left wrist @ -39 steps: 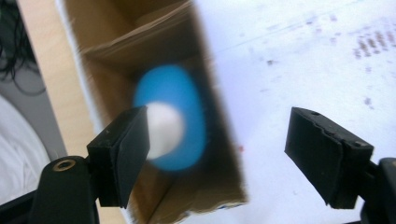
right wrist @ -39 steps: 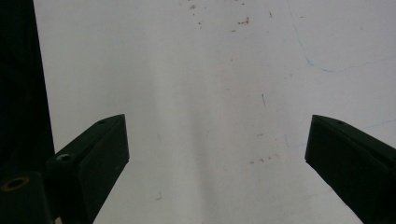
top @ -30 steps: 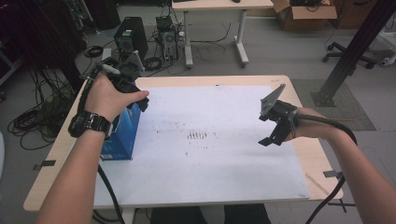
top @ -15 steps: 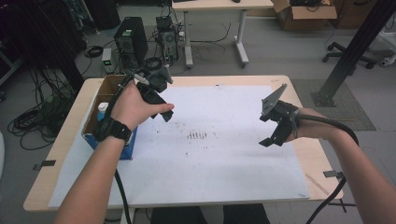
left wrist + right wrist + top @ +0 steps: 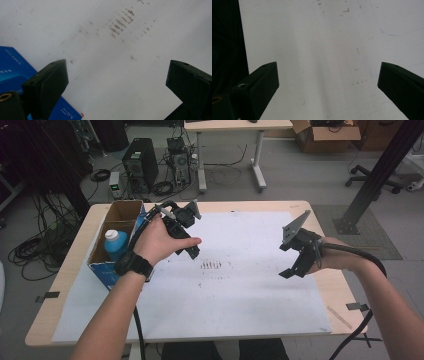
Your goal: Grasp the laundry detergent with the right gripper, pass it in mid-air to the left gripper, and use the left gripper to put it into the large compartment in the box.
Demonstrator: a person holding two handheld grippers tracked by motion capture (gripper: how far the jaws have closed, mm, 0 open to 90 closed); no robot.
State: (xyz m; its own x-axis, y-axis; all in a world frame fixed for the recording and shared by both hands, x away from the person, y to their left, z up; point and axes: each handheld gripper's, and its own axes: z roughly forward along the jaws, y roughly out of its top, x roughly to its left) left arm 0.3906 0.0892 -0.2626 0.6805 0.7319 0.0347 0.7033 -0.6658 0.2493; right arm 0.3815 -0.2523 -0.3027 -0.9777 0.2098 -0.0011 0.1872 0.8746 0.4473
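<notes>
Left of centre in the high view, the left gripper (image 5: pixel 186 234) hangs above the white sheet (image 5: pixel 235 290), just right of the blue box (image 5: pixel 111 272), and it is clear of the box, touching nothing. The left hand (image 5: pixel 159 240) wraps the handle from behind, thumb stretched out toward the middle of the frame, wrist with its black watch (image 5: pixel 134 265) bent upward, forearm running in from the lower left. Down the left gripper view, its jaws stand wide apart with bare paper and a patch of brown marks (image 5: pixel 122 23) between them, and a corner of the blue box (image 5: pixel 15 72) sits at the lower left edge. Inside the open box at the left of the high view stands a blue bottle (image 5: pixel 116 246) with a white cap, upright against the cardboard wall. Over on the right side of that view, the right gripper (image 5: pixel 299 256) is held off the sheet, jaws pointing toward the frame's centre, grey plate tilted up on top, the right hand (image 5: pixel 336 257) behind it and the forearm coming in from the lower right corner. Its own view shows both jaws spread wide over plain white paper, gripping nothing, with a dark strip along the frame's left edge.
</notes>
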